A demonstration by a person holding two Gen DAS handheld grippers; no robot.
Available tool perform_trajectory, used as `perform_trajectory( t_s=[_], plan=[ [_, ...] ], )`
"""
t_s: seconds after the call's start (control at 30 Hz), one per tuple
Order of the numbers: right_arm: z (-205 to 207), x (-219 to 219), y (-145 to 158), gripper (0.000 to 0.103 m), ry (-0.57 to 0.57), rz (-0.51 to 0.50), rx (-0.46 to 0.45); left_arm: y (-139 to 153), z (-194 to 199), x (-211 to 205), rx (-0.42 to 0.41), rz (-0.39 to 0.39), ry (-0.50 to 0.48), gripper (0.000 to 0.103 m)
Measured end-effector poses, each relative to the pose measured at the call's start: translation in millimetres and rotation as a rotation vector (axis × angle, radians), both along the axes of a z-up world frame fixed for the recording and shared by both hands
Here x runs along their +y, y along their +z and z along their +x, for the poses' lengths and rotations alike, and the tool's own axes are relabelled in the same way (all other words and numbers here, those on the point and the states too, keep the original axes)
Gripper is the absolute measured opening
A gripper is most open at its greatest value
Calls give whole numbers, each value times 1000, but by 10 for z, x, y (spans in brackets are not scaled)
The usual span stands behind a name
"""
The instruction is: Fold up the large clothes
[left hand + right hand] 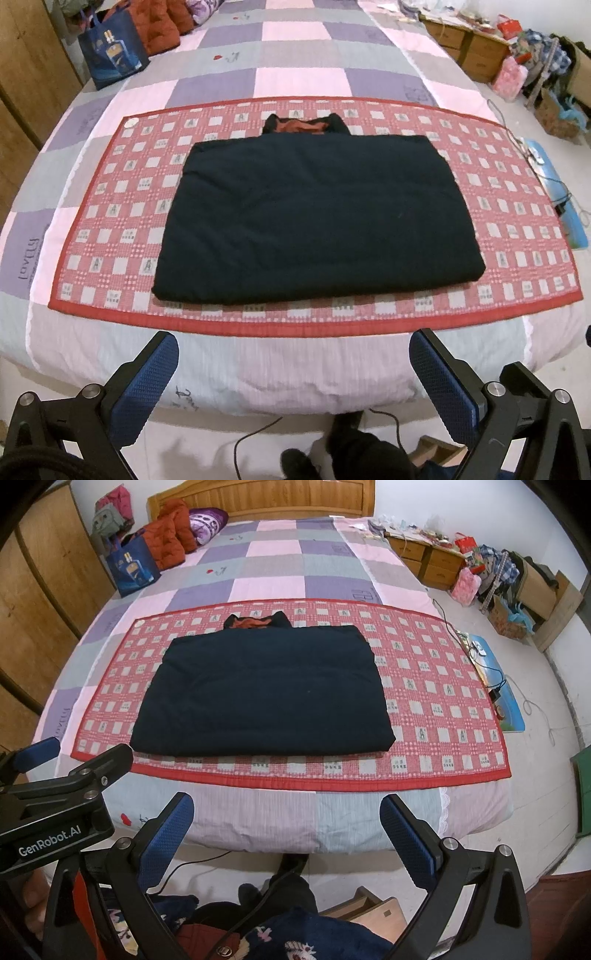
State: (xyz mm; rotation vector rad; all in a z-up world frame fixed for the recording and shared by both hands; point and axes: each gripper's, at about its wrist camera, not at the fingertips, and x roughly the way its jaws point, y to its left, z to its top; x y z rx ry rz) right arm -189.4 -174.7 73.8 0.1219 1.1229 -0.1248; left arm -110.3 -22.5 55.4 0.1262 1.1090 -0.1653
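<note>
1. Left wrist view shows our left hand-held gripper (293, 373) nearest, its blue pads spread wide with nothing between them; it hangs before the bed edge, well apart from the garment.
2. Our right hand-held gripper (286, 834) is released in the same way, also back from the bed (280, 823). We judge both are held away because the fold looks finished.
3. Next comes the red checked mat (110, 236), spread on the quilt, probably to give a flat folding place.
4. On its middle lies the dark jacket (314, 218), folded to a neat rectangle, with its collar and orange lining (301, 127) showing at the far edge.
5. Farther, at the bed's left side, stands a blue tote bag (110, 51); what it holds we cannot tell. Beside it lies an orange padded garment (166, 542), perhaps waiting for folding.
</note>
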Motion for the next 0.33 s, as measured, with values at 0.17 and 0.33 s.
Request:
perform_trajectory(
  t_s=[0.17,0.33],
  plan=[
    [7,9,8,102,0,-3,0,6,7,41,9,-17,-12,103],
    [11,7,10,102,-3,0,2,33,11,81,14,-24,-22,103]
  ],
)
